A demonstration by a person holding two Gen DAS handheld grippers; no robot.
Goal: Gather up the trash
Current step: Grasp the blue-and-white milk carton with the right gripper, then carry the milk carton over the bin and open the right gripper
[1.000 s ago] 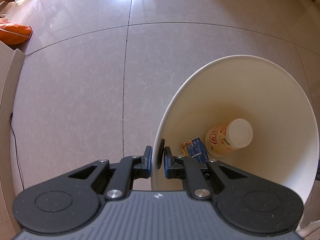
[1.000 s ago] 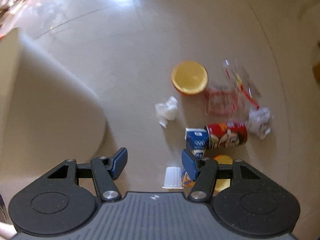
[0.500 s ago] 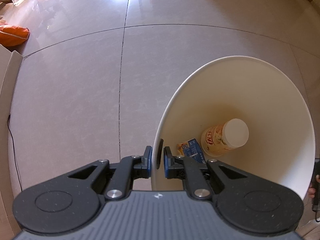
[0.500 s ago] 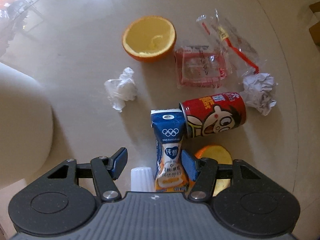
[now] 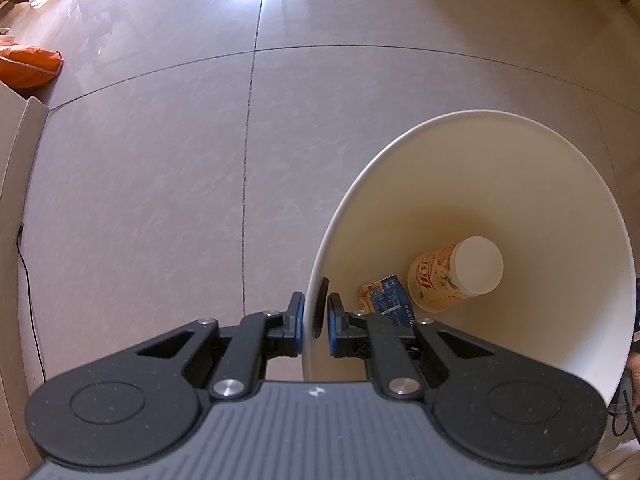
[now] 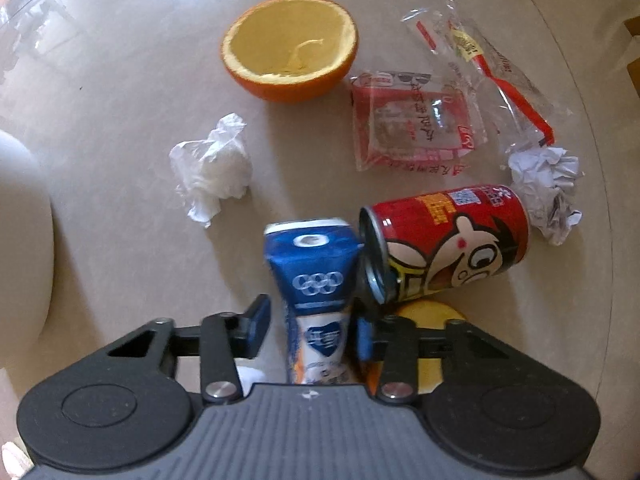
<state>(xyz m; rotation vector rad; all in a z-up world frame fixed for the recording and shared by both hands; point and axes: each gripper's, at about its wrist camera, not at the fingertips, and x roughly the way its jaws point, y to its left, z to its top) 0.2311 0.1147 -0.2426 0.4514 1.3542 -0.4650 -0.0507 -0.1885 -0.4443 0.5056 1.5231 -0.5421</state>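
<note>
Pale, glossy floor tiles [image 5: 160, 168] with dark grout lines are stretching under both cameras, window glare is shining at the far edge, and an orange bag [image 5: 28, 66] is lying by a wall at the left. The left gripper [image 5: 315, 314] is staying put as before, its fingers pinching the rim of the white bin [image 5: 560, 200], where a paper cup [image 5: 456, 276] and a flattened carton [image 5: 384, 298] are lying at the bottom. The right gripper [image 6: 308, 326] has been dropping toward the litter, which is now looming much larger than a second ago, and its jaws have just been closing around the blue milk carton [image 6: 314, 276]; whether the pads are pressing on it yet I cannot tell. The carton is lying on the floor, touching a red can [image 6: 448, 246]. Beyond are lying a crumpled tissue [image 6: 210, 168], an orange half [image 6: 290, 46], clear wrappers [image 6: 416, 128] and a paper ball [image 6: 548, 192].
</note>
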